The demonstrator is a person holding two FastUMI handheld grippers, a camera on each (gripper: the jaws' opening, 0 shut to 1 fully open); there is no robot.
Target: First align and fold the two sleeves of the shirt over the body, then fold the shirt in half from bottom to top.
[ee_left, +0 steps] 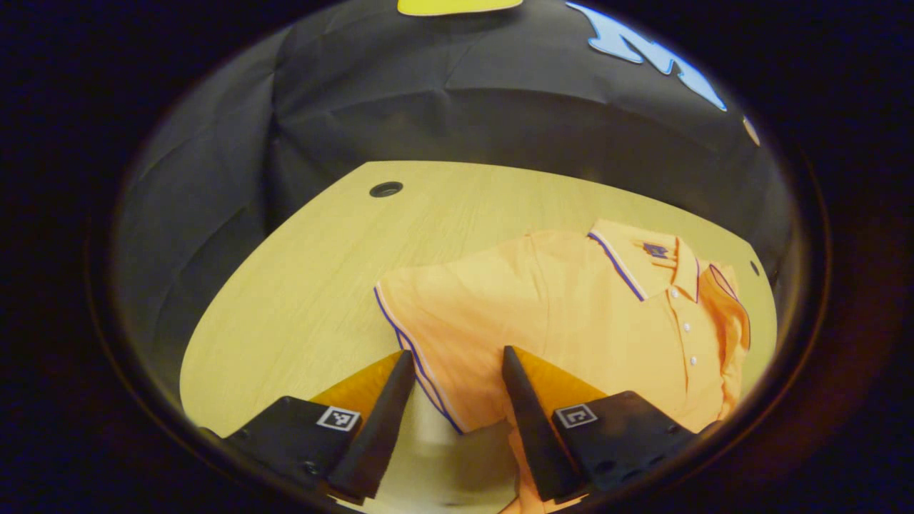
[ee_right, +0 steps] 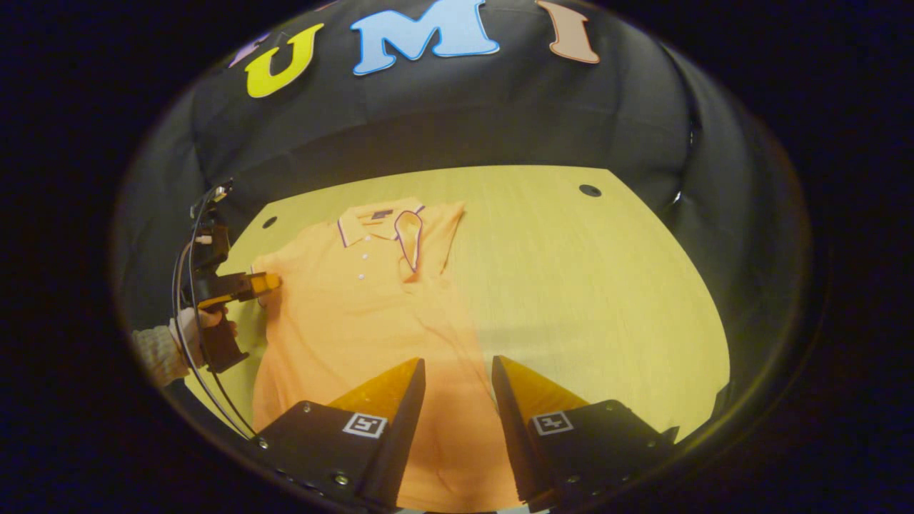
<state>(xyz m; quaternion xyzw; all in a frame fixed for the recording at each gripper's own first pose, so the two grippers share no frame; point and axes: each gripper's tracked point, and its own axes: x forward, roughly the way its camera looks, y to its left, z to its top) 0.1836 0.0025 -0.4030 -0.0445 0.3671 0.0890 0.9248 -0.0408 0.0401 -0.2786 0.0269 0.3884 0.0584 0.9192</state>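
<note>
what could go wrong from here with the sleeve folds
The left gripper is open astride the left sleeve hem; closing now may catch just the trim, so the sleeve could slip. The right sleeve already lies bunched beside the collar, so the folds may end uneven.

The orange short-sleeved polo shirt with dark-and-white trim runs out of sight at the lower edge of the left gripper view, its hem hidden behind the left gripper fingers, and the pale wooden table just below the sleeve edge is blurred. In the right gripper view, the shirt's bottom is cut off behind the right gripper. The person's hand in a knit cuff is cropped at the wrist, and whether the far gripper's tips touch the sleeve is too small to tell.
</note>
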